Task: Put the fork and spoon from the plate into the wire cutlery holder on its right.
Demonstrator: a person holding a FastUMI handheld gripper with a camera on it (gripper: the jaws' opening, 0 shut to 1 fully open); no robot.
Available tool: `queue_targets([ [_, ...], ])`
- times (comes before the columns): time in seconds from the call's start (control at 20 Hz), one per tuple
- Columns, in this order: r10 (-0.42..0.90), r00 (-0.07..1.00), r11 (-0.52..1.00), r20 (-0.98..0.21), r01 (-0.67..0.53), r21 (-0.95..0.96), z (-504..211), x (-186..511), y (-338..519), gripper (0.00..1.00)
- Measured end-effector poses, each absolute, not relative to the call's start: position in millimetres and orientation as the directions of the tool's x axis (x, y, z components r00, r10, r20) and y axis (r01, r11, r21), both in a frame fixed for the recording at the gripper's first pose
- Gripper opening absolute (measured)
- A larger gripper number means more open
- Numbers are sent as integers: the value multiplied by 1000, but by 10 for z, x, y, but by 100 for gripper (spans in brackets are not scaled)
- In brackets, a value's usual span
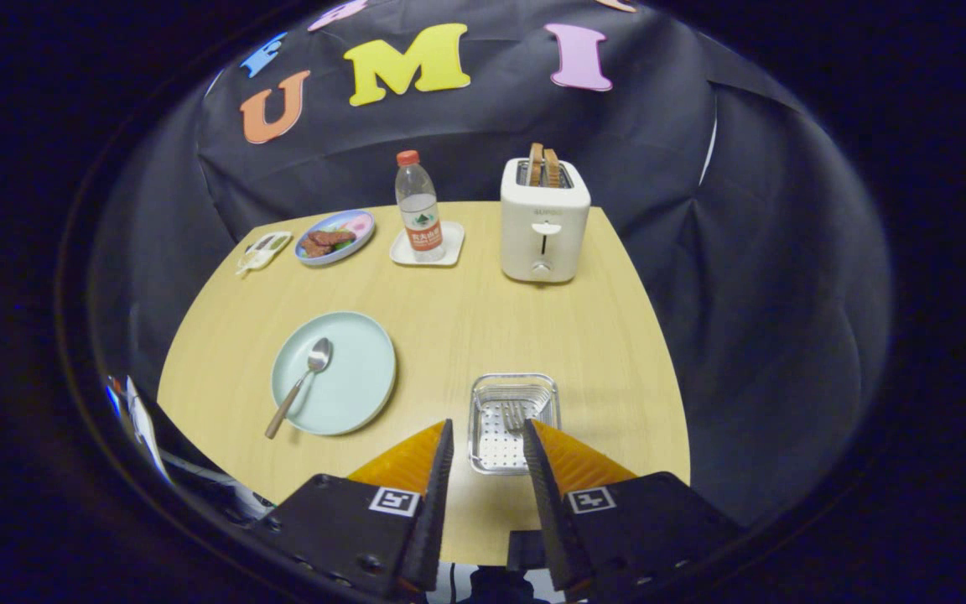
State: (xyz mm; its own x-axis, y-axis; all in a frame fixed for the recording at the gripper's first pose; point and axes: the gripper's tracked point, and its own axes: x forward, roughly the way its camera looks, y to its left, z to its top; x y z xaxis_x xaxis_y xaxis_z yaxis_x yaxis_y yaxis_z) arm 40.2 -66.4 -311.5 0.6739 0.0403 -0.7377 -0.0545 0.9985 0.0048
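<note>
A pale green plate (pixel 357 382) lies on the wooden table, left of and beyond the fingers. On it rests a spoon (pixel 300 384) with a metal bowl and a brown handle that pokes over the plate's near rim. Right of the plate sits the metal cutlery holder (pixel 483 445), a perforated tray with a wire rim. The fork's tines (pixel 514 414) show inside it, just ahead of the right finger, with the handle hidden behind that finger. My gripper (pixel 488 425) hovers above the holder's near end, open, with nothing between the fingers.
A white toaster (pixel 543 222) with two bread slices stands at the back right. A water bottle (pixel 420 208) on a white coaster, a plate of food (pixel 334 236) and a small packet (pixel 264 251) line the far left side. The table's right edge runs close to the holder.
</note>
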Motion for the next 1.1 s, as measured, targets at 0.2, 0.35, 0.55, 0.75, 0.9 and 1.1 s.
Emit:
queue_targets([
  [0.2, 79, 696, 995, -714, -97, 15, -3090, 447, -303, 83],
  [0.35, 92, 689, 993, -718, -115, 17, -3183, 465, -7, 92],
  [0.55, 103, 667, 991, -738, -130, 21, -3361, 489, 440, 94],
  [0.75, 113, 630, 990, -768, -141, 30, -3565, 489, 876, 96],
  [0.9, 103, 614, 991, -782, -131, 28, -3722, 511, 1127, 96],
  [1.1, 112, 593, 993, -797, -93, 71, -3919, 477, 1428, 96],
])
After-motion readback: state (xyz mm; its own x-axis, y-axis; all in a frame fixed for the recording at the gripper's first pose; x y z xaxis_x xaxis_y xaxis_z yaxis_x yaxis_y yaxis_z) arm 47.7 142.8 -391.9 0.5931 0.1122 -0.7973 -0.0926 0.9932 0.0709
